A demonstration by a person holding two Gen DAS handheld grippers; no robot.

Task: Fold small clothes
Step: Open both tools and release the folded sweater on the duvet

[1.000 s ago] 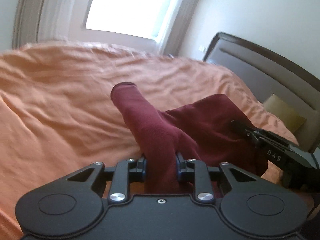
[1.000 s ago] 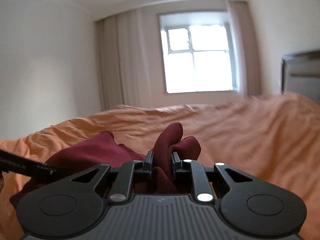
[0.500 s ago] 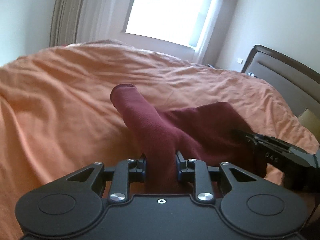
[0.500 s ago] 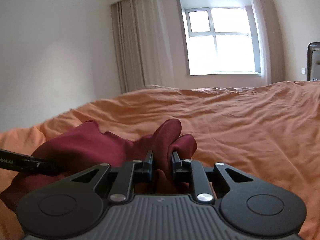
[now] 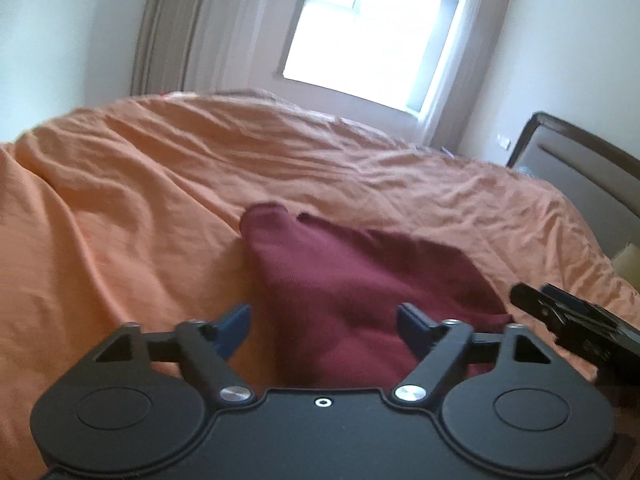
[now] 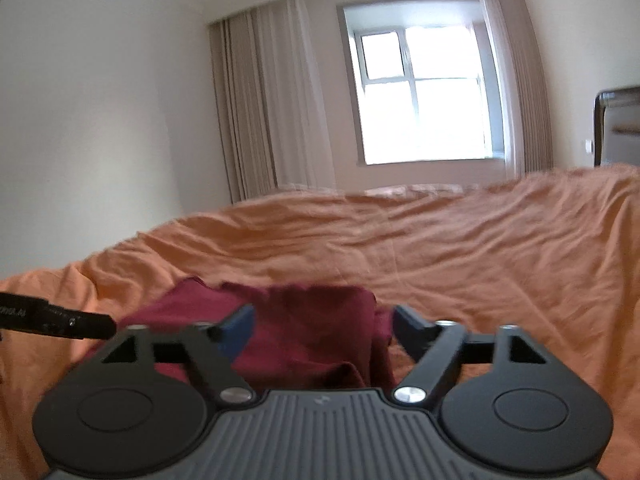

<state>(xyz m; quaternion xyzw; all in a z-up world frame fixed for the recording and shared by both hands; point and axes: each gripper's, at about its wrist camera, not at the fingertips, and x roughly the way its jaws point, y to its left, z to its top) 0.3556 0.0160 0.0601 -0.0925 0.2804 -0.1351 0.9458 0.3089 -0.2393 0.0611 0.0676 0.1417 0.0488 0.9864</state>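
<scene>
A small dark red garment (image 5: 360,280) lies in a low heap on the orange bedspread (image 5: 140,208). My left gripper (image 5: 324,322) is open, its blue-padded fingers spread wide on either side of the cloth's near edge without pinching it. In the right wrist view the same red garment (image 6: 304,320) lies flat just ahead of my right gripper (image 6: 323,322), which is also open with its fingers apart over the cloth. The right gripper's body shows at the right edge of the left wrist view, and the left gripper's finger at the left edge of the right wrist view.
The orange bedspread (image 6: 480,248) stretches wide and wrinkled to the far side. A dark headboard (image 5: 580,168) stands at the right, with a pale pillow (image 5: 628,264) below it. A bright window (image 6: 424,100) and curtains (image 6: 256,100) fill the back wall.
Both grippers were shut on folds of the red garment and holding it up. Both have since opened, and the cloth has dropped onto the bedspread.
</scene>
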